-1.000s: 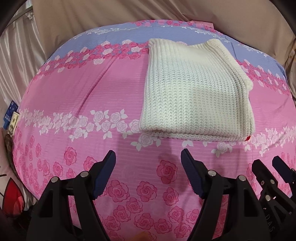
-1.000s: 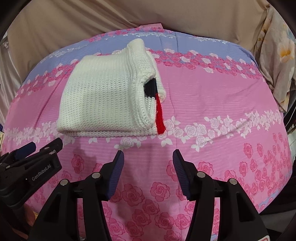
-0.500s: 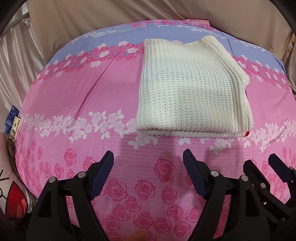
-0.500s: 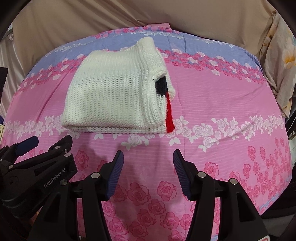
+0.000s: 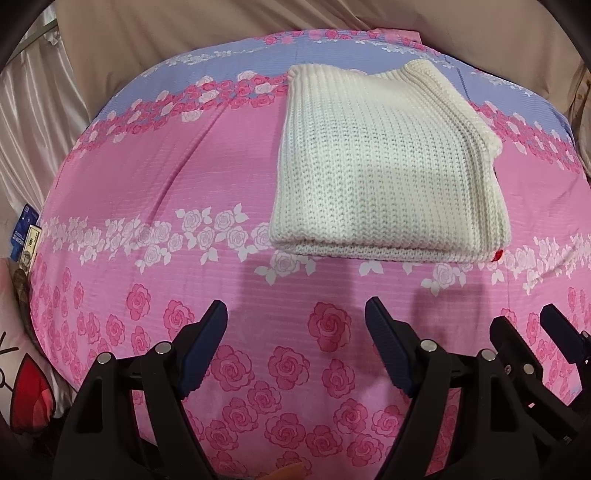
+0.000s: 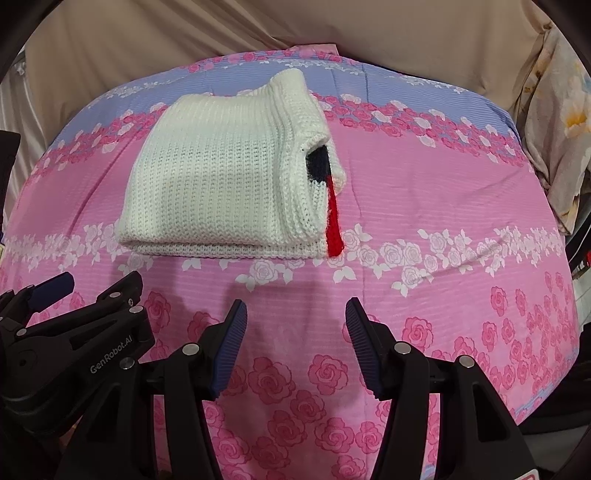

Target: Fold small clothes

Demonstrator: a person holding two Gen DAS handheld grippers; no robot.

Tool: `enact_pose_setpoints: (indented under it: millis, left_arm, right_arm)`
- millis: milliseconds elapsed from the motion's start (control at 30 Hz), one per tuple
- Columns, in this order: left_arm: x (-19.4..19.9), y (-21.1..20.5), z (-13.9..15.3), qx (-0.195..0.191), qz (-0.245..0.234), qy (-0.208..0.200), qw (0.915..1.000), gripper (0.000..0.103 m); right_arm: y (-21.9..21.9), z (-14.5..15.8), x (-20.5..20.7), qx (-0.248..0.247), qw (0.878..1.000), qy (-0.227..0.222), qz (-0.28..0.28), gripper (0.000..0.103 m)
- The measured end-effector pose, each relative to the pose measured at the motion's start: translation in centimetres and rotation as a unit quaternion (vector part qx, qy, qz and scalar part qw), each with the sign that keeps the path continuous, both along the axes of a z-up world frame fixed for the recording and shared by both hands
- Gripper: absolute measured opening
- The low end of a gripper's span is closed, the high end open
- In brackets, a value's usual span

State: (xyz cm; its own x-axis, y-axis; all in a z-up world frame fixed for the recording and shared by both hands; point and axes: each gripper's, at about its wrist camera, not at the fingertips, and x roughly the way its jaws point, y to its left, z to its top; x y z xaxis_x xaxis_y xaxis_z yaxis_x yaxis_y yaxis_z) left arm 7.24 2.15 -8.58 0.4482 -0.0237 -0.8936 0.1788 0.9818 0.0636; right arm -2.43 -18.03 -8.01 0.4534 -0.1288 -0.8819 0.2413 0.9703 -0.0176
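1. Cream-white chunky knit sweater (image 5: 388, 173), folded into a thick rectangle, lies flat on the pink and lilac rose-print bedsheet (image 5: 184, 177), toward the far half of the bed.
2. Right wrist view: a red knit strip (image 6: 333, 225) and a dark navy patch (image 6: 318, 162) poke out at the sweater's open right edge; folded edge faces the grippers.
3. Left gripper (image 5: 295, 350): black frame, 2 blue-padded fingers spread wide apart, holding nothing, hovering over the rose print near the sweater's near edge, not touching it.
4. Right gripper (image 6: 295, 347): same build, fingers apart, nothing between them, also short of the sweater.
5. The 2 grippers sit side by side; each shows at the edge of the other's view.
6. Beige fabric backdrop (image 5: 221, 33) behind the bed; floral cloth (image 6: 554, 122) at right edge.
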Motion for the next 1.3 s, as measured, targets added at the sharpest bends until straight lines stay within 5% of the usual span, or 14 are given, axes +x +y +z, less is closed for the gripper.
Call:
enact_pose_setpoints:
  millis: [1300]
  left_arm:
    - [-0.05, 0.21, -0.92, 0.006, 0.006, 0.006, 0.9999, 0.073]
  right_arm:
    - [0.47, -0.58, 0.01, -0.005, 1.0, 0.01, -0.001, 0.054]
